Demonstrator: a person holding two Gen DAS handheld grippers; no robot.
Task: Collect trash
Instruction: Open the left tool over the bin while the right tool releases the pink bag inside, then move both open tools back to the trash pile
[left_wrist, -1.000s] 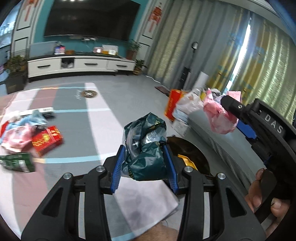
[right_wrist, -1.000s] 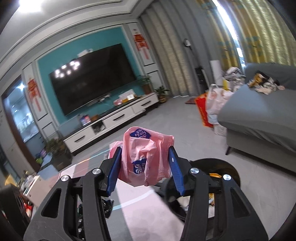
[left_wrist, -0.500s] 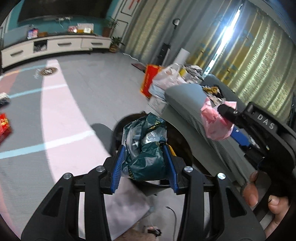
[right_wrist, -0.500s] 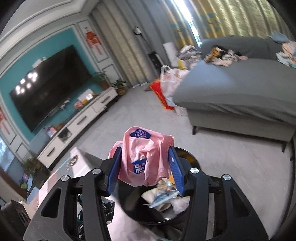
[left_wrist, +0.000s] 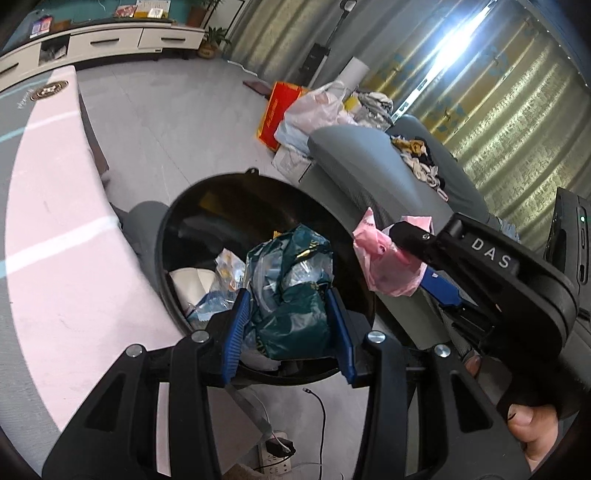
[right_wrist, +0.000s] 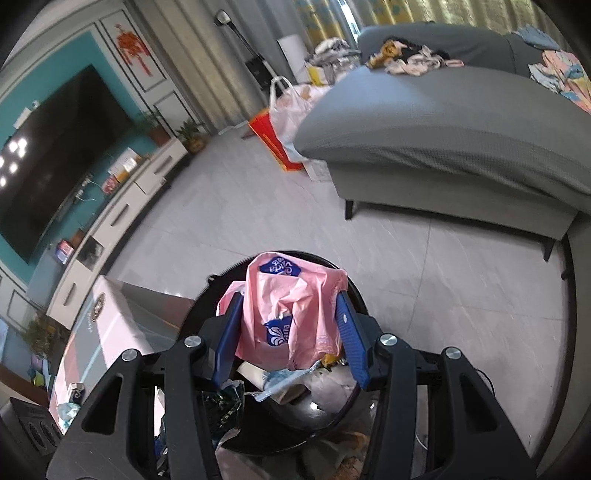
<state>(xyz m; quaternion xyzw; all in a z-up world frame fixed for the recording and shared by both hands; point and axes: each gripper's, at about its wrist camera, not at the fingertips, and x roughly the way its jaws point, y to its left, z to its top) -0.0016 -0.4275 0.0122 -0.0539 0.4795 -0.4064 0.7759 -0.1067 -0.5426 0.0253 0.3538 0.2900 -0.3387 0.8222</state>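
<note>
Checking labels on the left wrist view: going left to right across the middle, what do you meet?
Pink mat → black trash bin → green wrapper in the left gripper → pink bag → right gripper body.

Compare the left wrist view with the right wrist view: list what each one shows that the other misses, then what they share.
Only the left wrist view: the left gripper shut on a green wrapper, a thumb on the right gripper's handle, and a power strip on the floor.

Only the right wrist view: the television and clothes along the sofa back.

Both: the black bin, the pink bag held in the right gripper, and the grey sofa.
</note>
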